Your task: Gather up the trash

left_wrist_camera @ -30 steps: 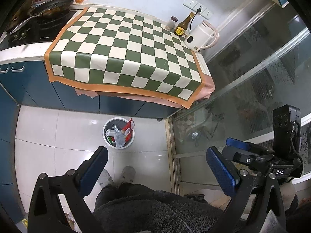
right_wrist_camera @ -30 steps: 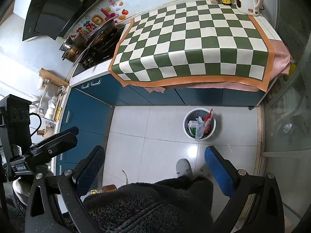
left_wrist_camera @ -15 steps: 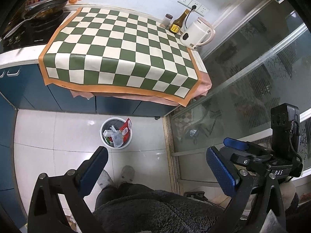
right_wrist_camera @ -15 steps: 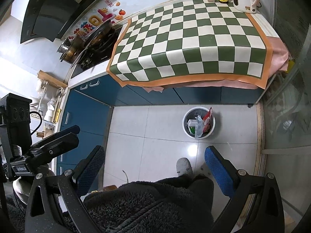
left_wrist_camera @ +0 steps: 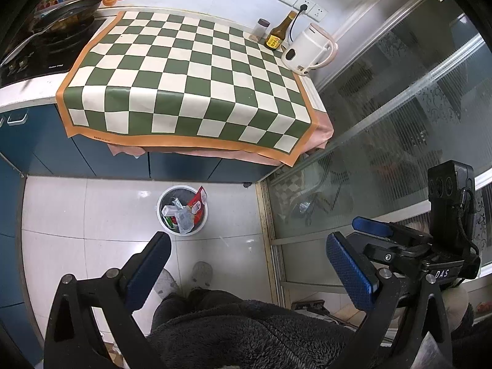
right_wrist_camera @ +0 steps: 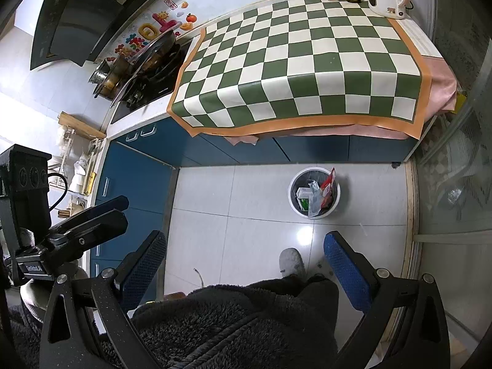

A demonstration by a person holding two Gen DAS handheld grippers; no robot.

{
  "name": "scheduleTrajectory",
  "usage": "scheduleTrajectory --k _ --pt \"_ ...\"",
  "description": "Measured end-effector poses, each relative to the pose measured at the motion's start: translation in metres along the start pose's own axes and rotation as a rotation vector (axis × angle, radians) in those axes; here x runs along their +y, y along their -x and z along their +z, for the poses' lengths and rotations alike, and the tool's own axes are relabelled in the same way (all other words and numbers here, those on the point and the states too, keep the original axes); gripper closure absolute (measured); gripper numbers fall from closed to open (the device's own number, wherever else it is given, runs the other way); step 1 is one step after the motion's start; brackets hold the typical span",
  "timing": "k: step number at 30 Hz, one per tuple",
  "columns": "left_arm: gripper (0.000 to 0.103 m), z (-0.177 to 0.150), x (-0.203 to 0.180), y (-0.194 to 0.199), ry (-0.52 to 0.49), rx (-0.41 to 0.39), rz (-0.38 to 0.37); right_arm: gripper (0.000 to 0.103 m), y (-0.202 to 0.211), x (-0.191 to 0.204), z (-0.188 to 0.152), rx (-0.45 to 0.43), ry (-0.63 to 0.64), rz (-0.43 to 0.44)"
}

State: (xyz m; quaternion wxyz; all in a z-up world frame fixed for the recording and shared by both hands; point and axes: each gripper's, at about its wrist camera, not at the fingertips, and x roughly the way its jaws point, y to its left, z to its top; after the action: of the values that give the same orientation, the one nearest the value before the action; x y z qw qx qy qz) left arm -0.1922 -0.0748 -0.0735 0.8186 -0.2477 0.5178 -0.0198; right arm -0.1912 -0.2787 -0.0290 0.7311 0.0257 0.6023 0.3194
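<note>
You have drawn both grippers back from the tabletop (left_wrist_camera: 190,73). Left gripper (left_wrist_camera: 246,264) and right gripper (right_wrist_camera: 246,258): jaws released, holding nothing. The trash sits in the bin (left_wrist_camera: 162,212) on the floor.

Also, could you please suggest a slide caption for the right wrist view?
Open right hand-held gripper above a floor bin filled with trash, before a checkered countertop.

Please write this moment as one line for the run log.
left gripper: open, empty | right gripper: open, empty | trash bin: on floor, holds wrappers | checkered cloth: bare
</note>
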Motion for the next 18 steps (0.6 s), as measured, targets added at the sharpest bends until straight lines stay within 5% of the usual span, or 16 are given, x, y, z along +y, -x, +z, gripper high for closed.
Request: scheduleTrajectory --k 18 --pt "0.000 -0.0001 -0.0021 -0.0024 -0.003 -0.002 -0.003 0.000 -0.0003 0.0020 -0.0001 -0.009 -0.014 0.003"
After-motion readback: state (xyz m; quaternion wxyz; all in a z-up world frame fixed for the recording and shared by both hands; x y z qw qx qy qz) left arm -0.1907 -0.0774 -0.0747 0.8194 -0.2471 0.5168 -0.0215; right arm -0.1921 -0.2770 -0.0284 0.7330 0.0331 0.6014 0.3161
